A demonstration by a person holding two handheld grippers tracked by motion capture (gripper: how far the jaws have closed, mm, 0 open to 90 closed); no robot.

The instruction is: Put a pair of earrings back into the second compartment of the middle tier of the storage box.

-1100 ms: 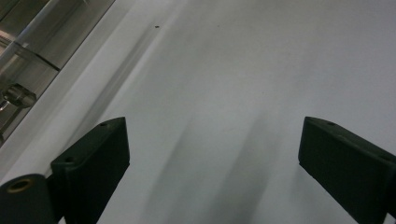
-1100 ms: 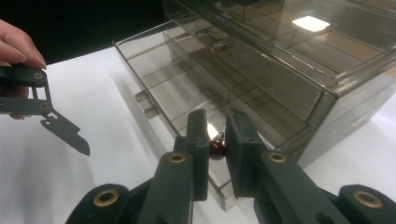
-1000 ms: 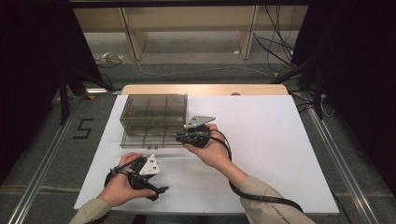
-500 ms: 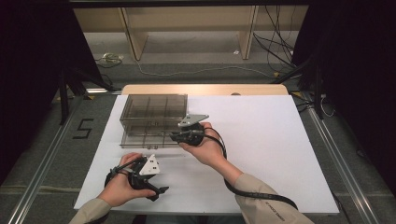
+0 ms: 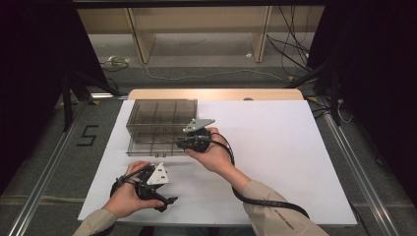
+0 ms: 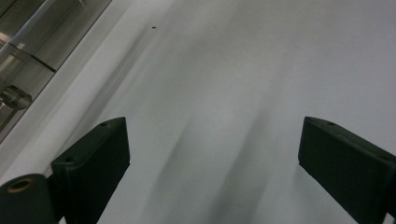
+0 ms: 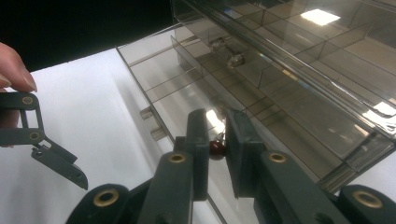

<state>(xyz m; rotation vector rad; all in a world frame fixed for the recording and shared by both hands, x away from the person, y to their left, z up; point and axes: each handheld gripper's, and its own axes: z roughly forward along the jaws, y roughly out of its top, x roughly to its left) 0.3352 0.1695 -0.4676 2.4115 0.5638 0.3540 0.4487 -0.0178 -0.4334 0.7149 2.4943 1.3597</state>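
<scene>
Since a second ago, right gripper (image 7: 217, 149) shifted slightly toward organizer box (image 5: 160, 125) near tabletop's far-left corner, clamped on small dark-red bead (image 7: 216, 148); drop-off into a compartment likely next; left gripper (image 5: 164, 199) parked, jaws apart

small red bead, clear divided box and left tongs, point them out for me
small red bead (image 7: 216, 148), right gripper view, its rounded front
clear divided box (image 5: 162, 114), high view, its lid
left tongs (image 6: 212, 175), left gripper view, midway between fingertips

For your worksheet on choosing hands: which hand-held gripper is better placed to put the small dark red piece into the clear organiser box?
Right hand-held gripper: it grips the dark red piece over the organiser box; the left is open.
</scene>
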